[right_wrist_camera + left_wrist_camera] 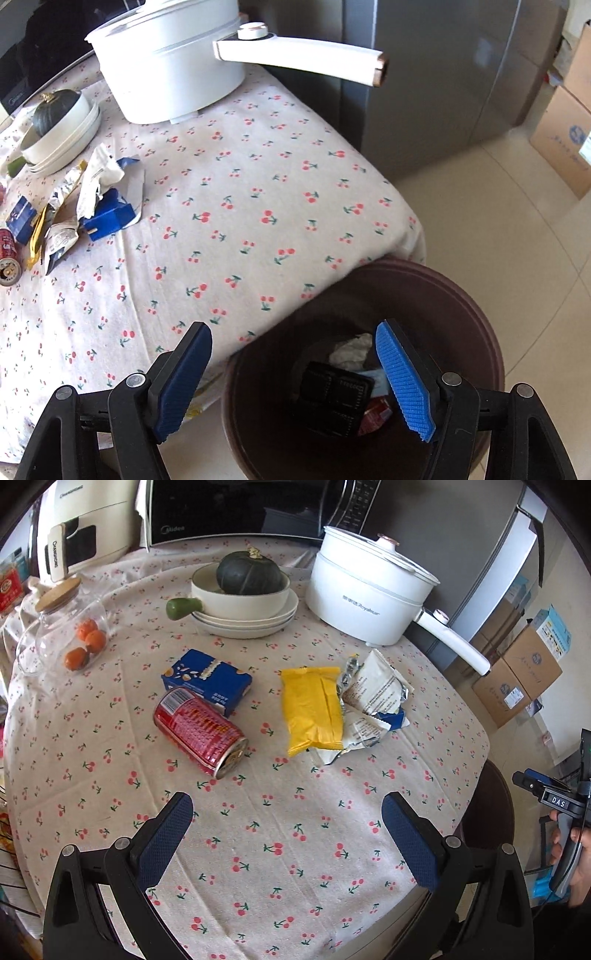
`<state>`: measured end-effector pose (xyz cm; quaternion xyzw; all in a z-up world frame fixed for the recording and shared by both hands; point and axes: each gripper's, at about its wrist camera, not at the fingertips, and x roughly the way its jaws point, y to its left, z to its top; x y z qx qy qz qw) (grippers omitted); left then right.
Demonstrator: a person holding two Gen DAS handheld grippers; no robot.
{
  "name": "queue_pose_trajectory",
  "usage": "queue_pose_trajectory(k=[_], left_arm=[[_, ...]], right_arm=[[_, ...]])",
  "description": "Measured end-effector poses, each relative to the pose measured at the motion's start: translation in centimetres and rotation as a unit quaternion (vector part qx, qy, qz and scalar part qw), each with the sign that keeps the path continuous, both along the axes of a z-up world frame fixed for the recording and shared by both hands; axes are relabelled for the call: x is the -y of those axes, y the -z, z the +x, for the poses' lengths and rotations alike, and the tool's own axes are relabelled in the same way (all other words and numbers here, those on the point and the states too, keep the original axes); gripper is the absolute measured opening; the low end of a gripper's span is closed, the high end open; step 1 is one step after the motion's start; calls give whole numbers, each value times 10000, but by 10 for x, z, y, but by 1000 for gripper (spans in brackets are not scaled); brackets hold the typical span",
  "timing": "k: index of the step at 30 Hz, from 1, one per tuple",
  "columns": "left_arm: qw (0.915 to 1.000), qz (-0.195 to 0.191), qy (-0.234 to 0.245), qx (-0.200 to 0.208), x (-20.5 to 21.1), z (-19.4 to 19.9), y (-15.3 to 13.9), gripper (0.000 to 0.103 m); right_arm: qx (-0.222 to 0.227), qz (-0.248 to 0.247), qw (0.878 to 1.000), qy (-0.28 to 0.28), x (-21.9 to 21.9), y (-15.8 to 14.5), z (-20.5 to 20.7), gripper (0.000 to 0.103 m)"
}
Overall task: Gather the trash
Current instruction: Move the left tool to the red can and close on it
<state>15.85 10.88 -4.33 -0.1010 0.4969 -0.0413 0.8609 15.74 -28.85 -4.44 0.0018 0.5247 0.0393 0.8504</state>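
Hovering above the cherry-print tablecloth, the left gripper stood spread wide and empty in its own view, with the red can lying on its side just beyond the left finger, a blue carton touching the can's far end, and a yellow packet overlapping crumpled wrappers farther right. Seen from the right wrist, the right gripper was likewise released, holding nothing, poised over the brown trash bin beside the table's near edge, well apart from the wrappers at far left; scraps lay inside the bin.
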Motion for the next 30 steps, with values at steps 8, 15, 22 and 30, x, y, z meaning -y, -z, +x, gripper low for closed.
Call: queue_pose_trajectory(k=[8, 15, 22, 30], left_arm=[[9968, 286, -669, -325, -43, 24, 22, 103], [9915, -155, -1221, -430, -54, 55, 45, 91], [9873, 83, -1509, -499, -50, 75, 68, 72], [9890, 190, -1384, -491, -51, 76, 68, 67]], right_arm=[[-52, -53, 9994, -329, -44, 6, 18, 78], [-105, -212, 9987, -457, -65, 13, 30, 78], [-163, -153, 9988, -442, -75, 17, 37, 78], [-155, -142, 9984, -519, -87, 17, 36, 78]])
